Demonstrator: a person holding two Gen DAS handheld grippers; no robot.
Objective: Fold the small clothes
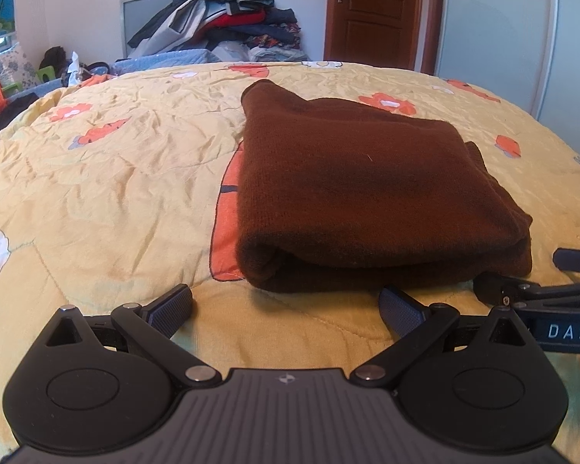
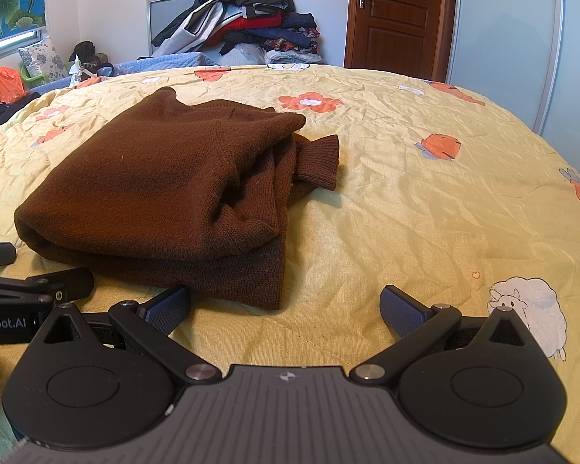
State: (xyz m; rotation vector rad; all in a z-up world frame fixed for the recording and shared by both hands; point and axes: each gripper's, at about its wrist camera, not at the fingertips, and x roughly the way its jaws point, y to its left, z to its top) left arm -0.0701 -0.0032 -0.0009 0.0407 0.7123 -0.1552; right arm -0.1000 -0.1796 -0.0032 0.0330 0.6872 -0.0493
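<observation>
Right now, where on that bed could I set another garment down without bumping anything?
Widest bare patch: yellow flowered quilt right of the folded brown knitted sweater, past its ribbed cuff. Another open stretch lies left of the sweater. It is crowded at the near edge, where both grippers sit open, and beyond the bed's far edge, by the heap of clothes.

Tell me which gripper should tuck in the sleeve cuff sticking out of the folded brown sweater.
Right. The sleeve cuff pokes out on the sweater's right side, ahead of the open right gripper. From the open left gripper, the sweater's bulk hides the cuff.
</observation>
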